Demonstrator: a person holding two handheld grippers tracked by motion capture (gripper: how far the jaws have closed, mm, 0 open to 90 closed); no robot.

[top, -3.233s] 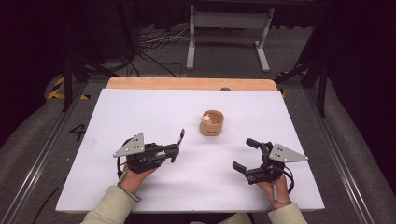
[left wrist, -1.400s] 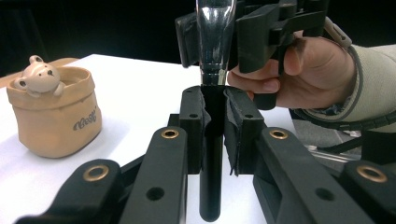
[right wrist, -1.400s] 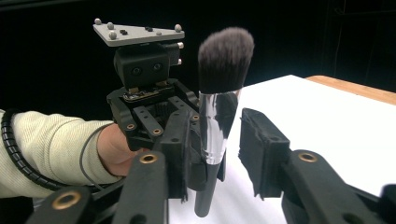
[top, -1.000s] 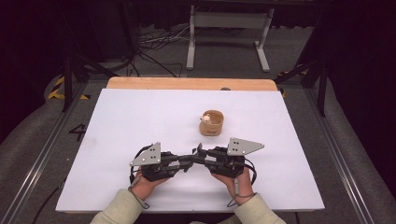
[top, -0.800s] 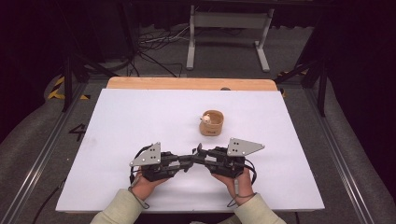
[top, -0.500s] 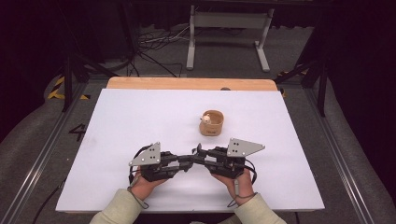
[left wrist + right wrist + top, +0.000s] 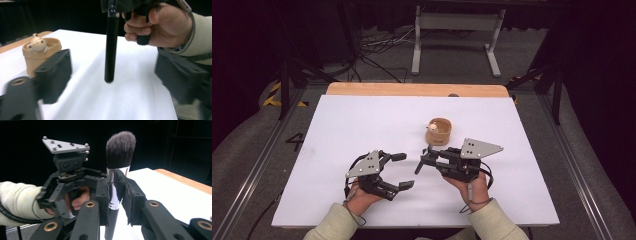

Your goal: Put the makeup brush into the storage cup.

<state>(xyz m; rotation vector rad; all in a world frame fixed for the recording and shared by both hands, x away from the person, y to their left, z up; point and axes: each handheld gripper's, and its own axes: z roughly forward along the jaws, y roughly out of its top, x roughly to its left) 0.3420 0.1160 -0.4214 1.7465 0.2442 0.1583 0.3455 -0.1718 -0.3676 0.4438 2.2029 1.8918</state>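
Right tongs [image 7: 424, 161] clamped on the makeup brush [image 7: 428, 152]; left tongs [image 7: 403, 171] have just opened, nothing between the jaws.

High view: both sets of tongs sit over the near middle of the white worktop [image 7: 362, 120], tips facing each other, a gap between them. Brush shows as a small dark stick at the right tongs' tip. Wooden cup [image 7: 439, 131] with a small bear figure [image 7: 432, 128] in it stands just beyond the right tongs.

Left gripper view: black brush handle [image 7: 110, 47] hangs upright from the right tongs, lower end above the worktop, between the spread left jaws without touching them. Cup with bear at far left.

Right gripper view: jaws pinch the silver ferrule [image 7: 115, 187]; dark bristles [image 7: 120, 150] point up. Left tongs behind, open.
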